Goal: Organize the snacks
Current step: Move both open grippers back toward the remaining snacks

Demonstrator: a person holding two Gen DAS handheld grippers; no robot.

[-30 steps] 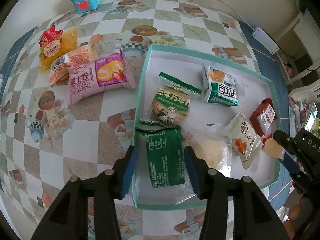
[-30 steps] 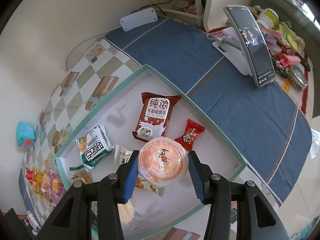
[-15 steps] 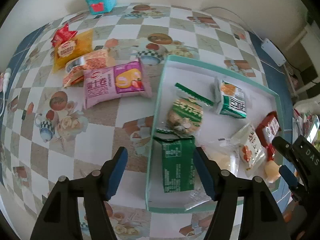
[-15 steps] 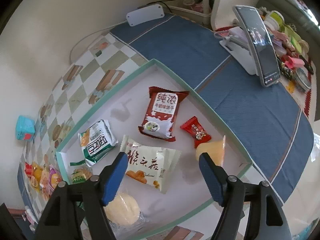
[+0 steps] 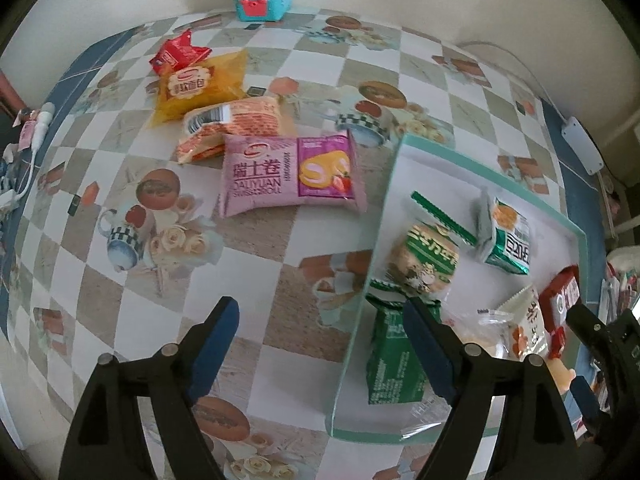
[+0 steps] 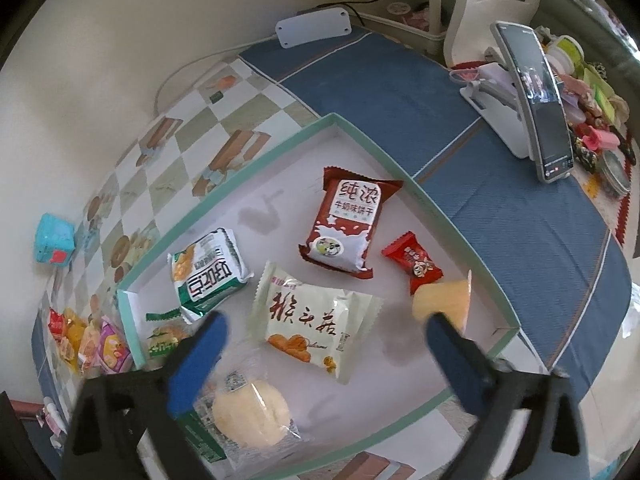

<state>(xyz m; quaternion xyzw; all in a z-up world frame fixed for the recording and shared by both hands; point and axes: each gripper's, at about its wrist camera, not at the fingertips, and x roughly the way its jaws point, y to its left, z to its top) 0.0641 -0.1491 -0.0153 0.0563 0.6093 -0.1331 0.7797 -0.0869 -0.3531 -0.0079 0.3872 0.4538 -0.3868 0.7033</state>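
While both tools stand released and empty, four packets lie on the worktop (image 5: 280,264) beside the tray (image 5: 356,312). Left tool (image 5: 320,344) should advance to the pink Swiss-roll packet (image 5: 288,176), straddle its short width, and close gently to avoid crushing.

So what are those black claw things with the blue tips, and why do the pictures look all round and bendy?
Those are two grabbing tools a person holds, one in each hand. Each has a tiny wide-eyed camera looking along its jaws, which bends the picture. One picture is from the left gripper, the other from the right gripper. Both have their jaws open and hold nothing. On the checkered table sits a white tray with a green rim already holding snacks, like a red biscuit pack and a small red candy. Outside the tray wait more snacks, such as a pink Swiss roll pack and a yellow bread bag.
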